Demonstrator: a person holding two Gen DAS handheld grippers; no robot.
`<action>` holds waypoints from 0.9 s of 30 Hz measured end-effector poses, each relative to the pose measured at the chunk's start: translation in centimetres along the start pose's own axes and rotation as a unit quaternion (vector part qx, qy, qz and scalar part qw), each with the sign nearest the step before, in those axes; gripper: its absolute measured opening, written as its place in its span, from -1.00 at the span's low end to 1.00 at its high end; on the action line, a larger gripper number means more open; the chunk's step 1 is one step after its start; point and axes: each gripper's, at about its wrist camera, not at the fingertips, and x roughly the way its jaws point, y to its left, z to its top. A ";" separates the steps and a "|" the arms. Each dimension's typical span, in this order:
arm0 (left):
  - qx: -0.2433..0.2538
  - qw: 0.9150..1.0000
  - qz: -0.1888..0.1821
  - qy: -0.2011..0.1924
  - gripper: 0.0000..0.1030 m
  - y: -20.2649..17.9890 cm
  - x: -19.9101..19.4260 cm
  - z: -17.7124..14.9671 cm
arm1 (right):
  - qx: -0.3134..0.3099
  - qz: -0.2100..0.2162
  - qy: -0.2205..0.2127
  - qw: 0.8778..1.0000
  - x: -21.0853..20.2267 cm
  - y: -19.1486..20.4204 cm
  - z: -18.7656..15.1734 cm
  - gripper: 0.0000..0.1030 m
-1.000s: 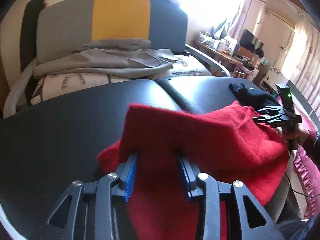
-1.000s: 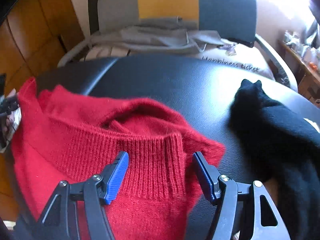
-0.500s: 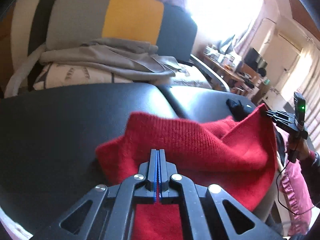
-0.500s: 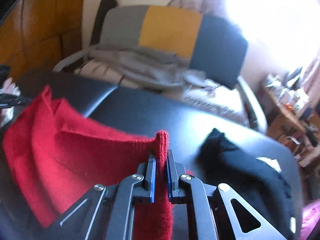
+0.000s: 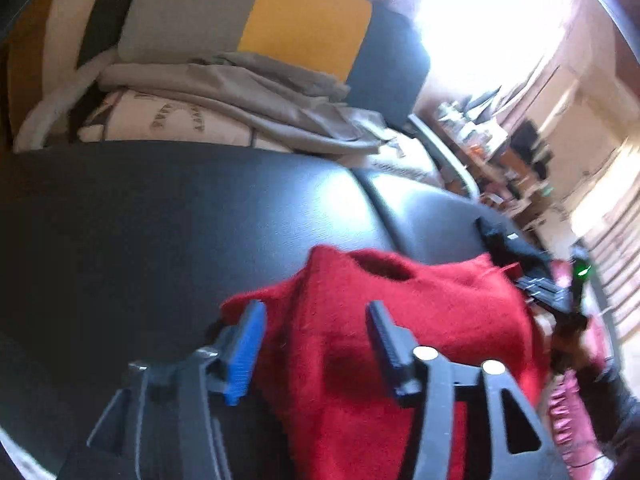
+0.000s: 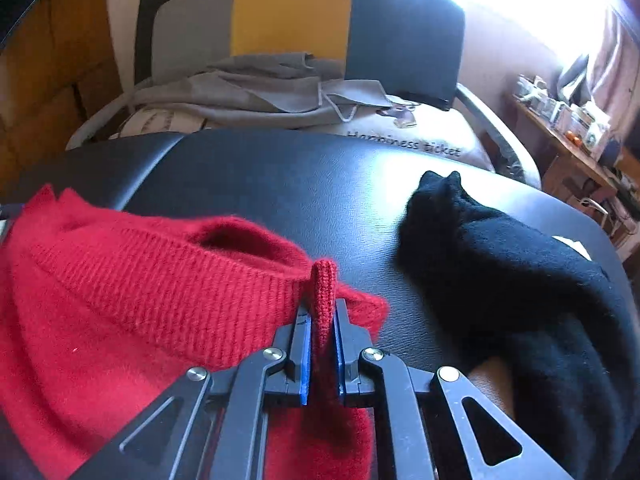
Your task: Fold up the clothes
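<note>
Jaws of right gripper [image 6: 320,344] clamp red sweater [image 6: 132,280].

Left gripper [image 5: 316,344]: black linkage arms with triangular cut-outs, silver round screws at the pivots, blue ribbed pads [image 5: 244,354] — image blurred. Right gripper [image 6: 320,344]: same build — black arms, slotted and triangular cut-outs, four silver screws, blue pads. Seen from the left camera, the right unit carries a small green light [image 5: 582,270].
</note>
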 end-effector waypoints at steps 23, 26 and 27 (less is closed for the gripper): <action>0.029 0.997 -0.009 -0.068 -0.86 -3.5 -3.5 0.7 | -0.053 0.020 0.000 0.998 -2.7 1.8 0.2 -0.81; 0.040 0.992 -0.024 -0.115 -0.86 -4.9 -7.0 -0.1 | -0.063 0.018 -0.032 0.997 -5.6 2.2 0.8 -0.81; 0.047 0.990 -0.025 -0.131 -0.86 -5.5 -8.0 -0.3 | -0.066 0.016 -0.045 0.997 -6.7 2.3 1.1 -0.82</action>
